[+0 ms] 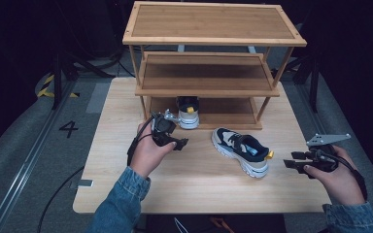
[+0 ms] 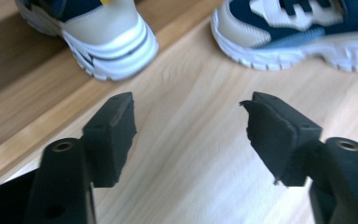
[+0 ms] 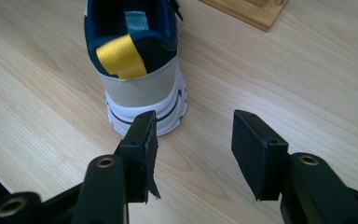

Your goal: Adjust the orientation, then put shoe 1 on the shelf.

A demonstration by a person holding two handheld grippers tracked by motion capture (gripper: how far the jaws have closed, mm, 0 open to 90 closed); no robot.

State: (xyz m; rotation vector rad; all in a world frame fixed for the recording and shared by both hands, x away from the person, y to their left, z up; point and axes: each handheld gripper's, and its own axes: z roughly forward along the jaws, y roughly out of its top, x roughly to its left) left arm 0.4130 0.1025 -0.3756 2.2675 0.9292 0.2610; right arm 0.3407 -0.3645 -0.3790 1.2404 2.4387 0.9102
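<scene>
The pale wooden worktop [image 1: 126, 189] carries a three-tier wooden shoe rack [image 1: 213, 24] at its far side, and one navy, cream and white trainer [image 1: 188, 112] already stands on the rack's lowest shelf, heel outward. Its partner, a matching chunky trainer with a yellow heel loop [image 1: 243, 151], lies on the worktop in front of the rack, toe toward the left hand and heel toward the right. The step in hand looks like picking up this second shoe. The right tool [image 1: 298, 162] sits just behind the heel, spread and empty, so it should advance level and straddle the padded heel collar below the yellow loop [image 3: 121, 58], pinching the firm counter rather than the loop. The left tool [image 1: 177, 143], spread and empty near the shelved shoe, should keep clear.
</scene>
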